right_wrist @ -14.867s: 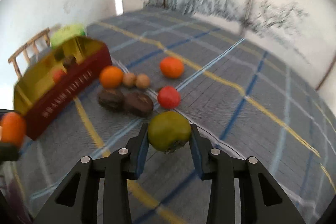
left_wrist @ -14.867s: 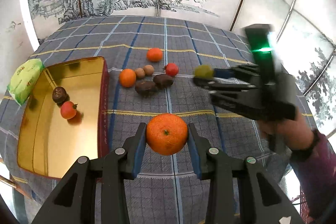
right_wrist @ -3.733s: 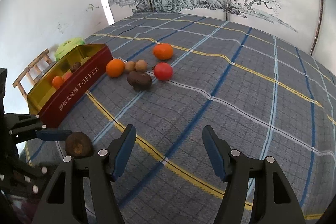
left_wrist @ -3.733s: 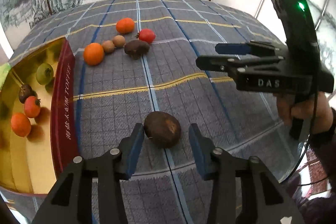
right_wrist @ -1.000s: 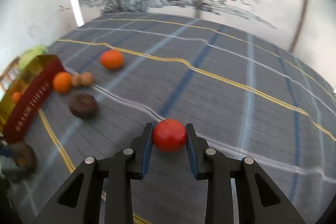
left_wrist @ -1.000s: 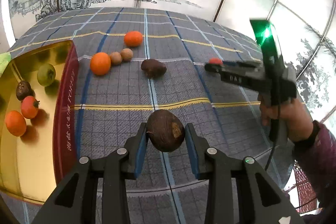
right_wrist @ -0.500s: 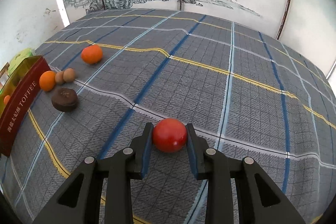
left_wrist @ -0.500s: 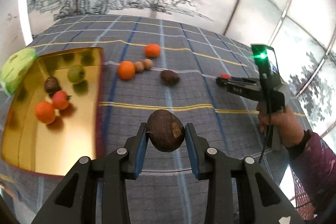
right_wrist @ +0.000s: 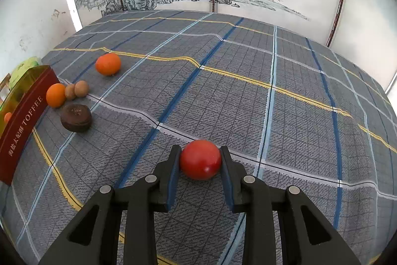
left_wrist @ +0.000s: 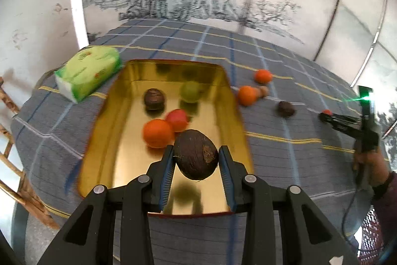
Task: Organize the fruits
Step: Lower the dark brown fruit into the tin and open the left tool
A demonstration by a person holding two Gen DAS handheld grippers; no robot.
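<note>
From the left wrist, we see our left tool (left_wrist: 196, 160) clenched on a brown fruit (left_wrist: 195, 157), both pads pressed to its sides. Directly below and ahead of the tool lies the gold tin (left_wrist: 230, 101), so the fruit hangs over its near end. Inside the tin, just beyond the tool tips, sit an orange (left_wrist: 157, 133) and a red fruit (left_wrist: 176, 120) touching each other; farther ahead are a dark fruit (left_wrist: 154, 98) and a green fruit (left_wrist: 190, 91). Ahead to the left of the tin is a green pack (left_wrist: 89, 76). On the plaid cloth (left_wrist: 285, 163) to the tool's right we see two more oranges and a dark fruit, blurred. Far right, a hand (left_wrist: 372, 165) holds the right tool.

From the right wrist, our right tool (right_wrist: 200, 160) grasps a red ball (right_wrist: 200, 159) just above the cloth. Well ahead to the tool's left lie a brown disc (right_wrist: 76, 118), a near orange (right_wrist: 56, 95), two tan nuts (right_wrist: 77, 89) touching, and a far orange (right_wrist: 108, 63). The tin's red wall stands at the far left.
</note>
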